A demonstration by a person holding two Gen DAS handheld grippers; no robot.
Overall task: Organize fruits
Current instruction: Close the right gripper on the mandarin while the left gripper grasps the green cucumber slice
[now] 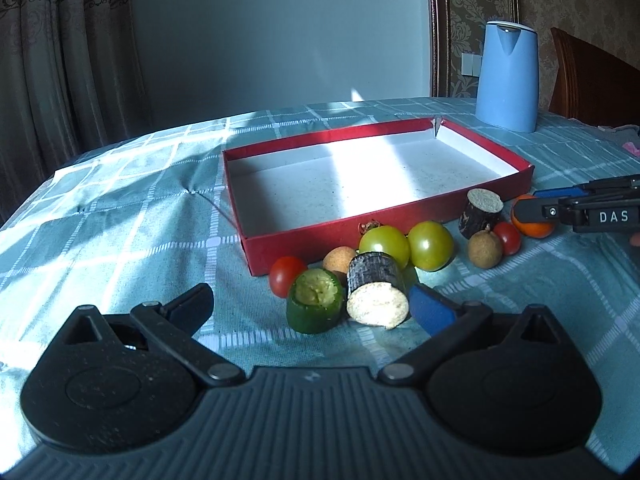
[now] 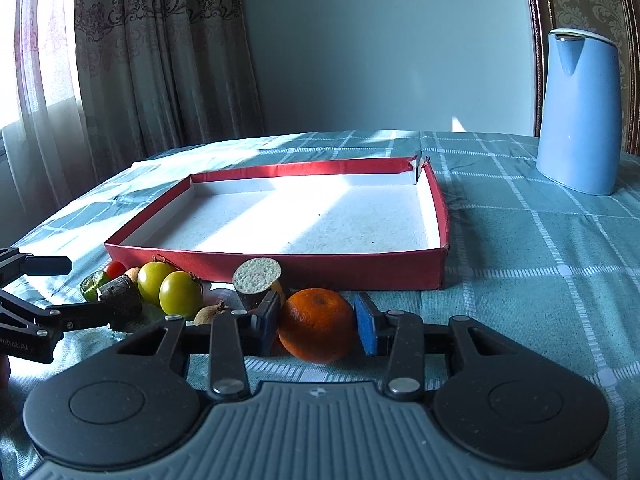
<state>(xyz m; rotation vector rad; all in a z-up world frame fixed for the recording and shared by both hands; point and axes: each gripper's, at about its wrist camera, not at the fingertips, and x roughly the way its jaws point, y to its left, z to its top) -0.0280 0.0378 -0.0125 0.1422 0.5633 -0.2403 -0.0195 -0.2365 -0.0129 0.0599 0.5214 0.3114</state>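
A red box with a white inside lies on the checked cloth, nothing in it. In front of its near wall sit two green tomatoes, two small red tomatoes, two brown round fruits, a hollowed green chunk and two dark-skinned cut pieces. My left gripper is open, its fingers either side of the green chunk and the nearer dark piece, touching neither. My right gripper is shut on an orange that rests on the cloth, both blue pads pressing its sides.
A tall blue kettle stands at the back right of the table. A wooden chair back rises behind it. Curtains hang at the left. The table's left edge falls away near the box.
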